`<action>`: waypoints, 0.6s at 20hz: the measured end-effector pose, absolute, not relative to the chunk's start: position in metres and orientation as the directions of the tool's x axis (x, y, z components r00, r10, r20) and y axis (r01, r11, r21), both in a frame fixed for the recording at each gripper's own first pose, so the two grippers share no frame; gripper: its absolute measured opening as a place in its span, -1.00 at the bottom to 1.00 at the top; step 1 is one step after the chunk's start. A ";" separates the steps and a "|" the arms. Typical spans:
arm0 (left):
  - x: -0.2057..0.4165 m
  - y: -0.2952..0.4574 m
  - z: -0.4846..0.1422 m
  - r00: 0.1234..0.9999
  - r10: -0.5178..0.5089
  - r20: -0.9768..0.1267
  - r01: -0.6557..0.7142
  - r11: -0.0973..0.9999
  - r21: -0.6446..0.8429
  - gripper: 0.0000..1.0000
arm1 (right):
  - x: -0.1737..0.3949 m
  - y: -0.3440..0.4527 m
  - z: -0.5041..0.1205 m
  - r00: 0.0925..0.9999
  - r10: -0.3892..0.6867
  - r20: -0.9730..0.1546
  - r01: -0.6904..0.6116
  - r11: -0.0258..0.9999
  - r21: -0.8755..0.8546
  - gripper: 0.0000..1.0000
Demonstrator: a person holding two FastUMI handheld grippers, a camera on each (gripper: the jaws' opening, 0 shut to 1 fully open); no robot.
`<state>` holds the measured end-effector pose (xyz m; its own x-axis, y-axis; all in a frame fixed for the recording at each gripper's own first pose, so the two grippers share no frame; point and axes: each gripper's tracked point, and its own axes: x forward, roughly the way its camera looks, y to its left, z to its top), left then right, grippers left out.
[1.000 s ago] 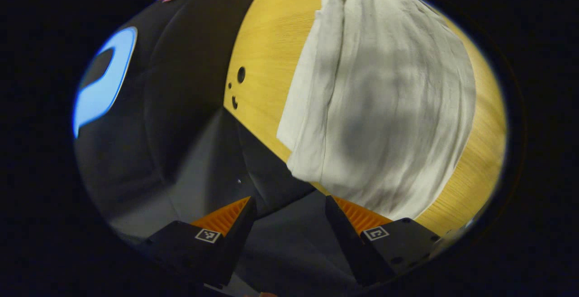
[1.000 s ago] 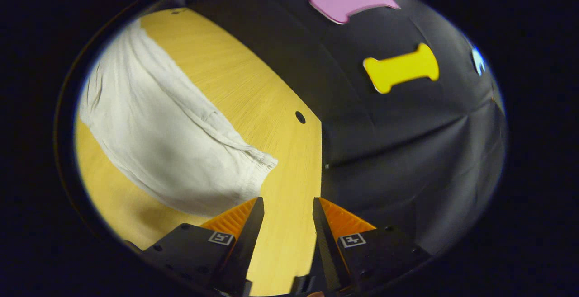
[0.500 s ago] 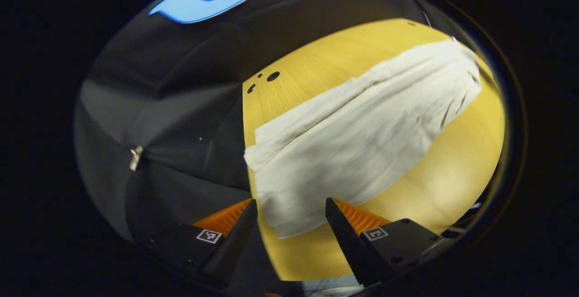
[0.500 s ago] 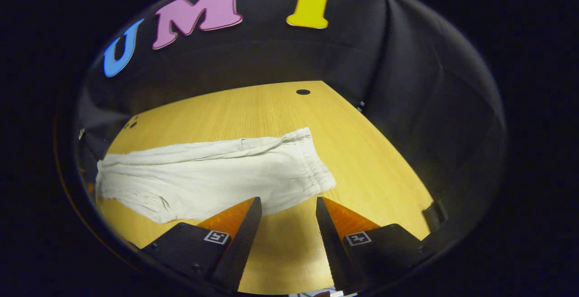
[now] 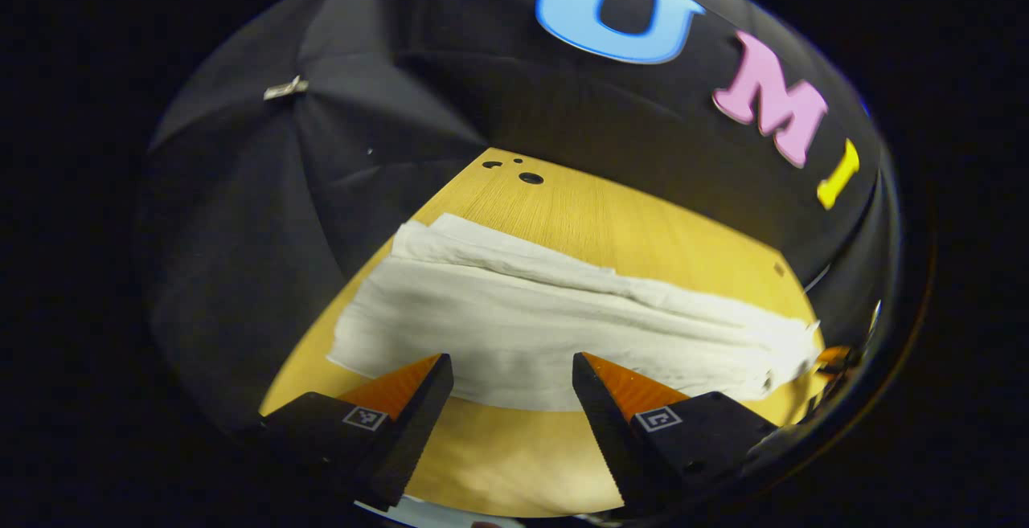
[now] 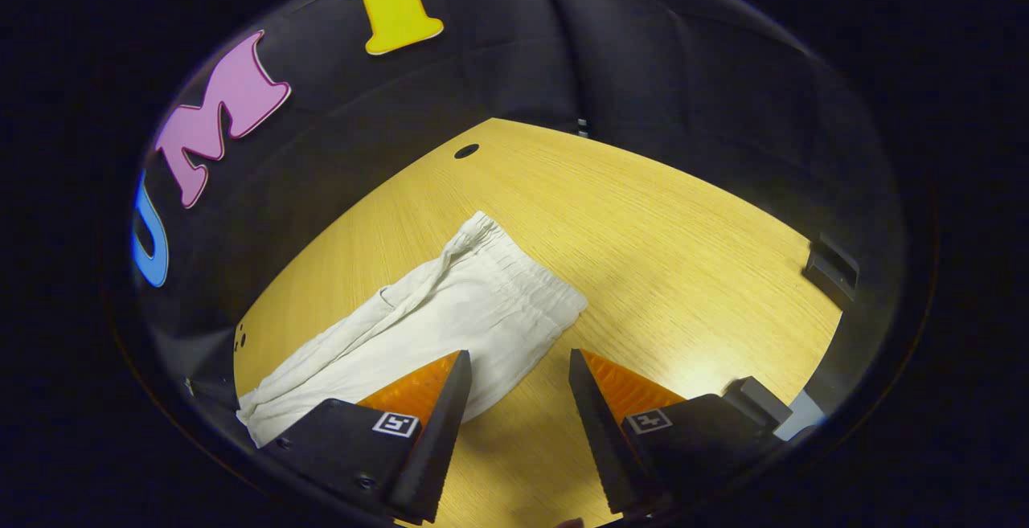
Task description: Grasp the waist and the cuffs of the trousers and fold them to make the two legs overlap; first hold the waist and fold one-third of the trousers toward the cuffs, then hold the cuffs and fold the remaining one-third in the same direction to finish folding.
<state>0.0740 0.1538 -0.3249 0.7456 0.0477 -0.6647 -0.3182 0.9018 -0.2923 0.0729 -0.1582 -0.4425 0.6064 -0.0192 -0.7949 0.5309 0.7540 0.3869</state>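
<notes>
In the left gripper view, the left gripper (image 5: 512, 369) is held wide apart above the table, gripping nothing. Just beyond its tips, toward 12 o'clock, white trousers (image 5: 555, 327) lie flat on a wooden table (image 5: 643, 231), stretching from 9 to 3 o'clock. In the right gripper view, the right gripper (image 6: 514, 363) is also spread wide and unladen. The trousers' elastic waist (image 6: 522, 275) lies at 12 o'clock, the legs trailing toward 8 o'clock.
</notes>
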 end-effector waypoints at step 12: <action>0.055 0.162 -0.362 0.678 0.013 -0.735 -0.513 0.724 -0.461 0.92 | 0.091 -0.172 -0.476 0.535 -0.059 -0.843 0.694 0.599 0.399 0.47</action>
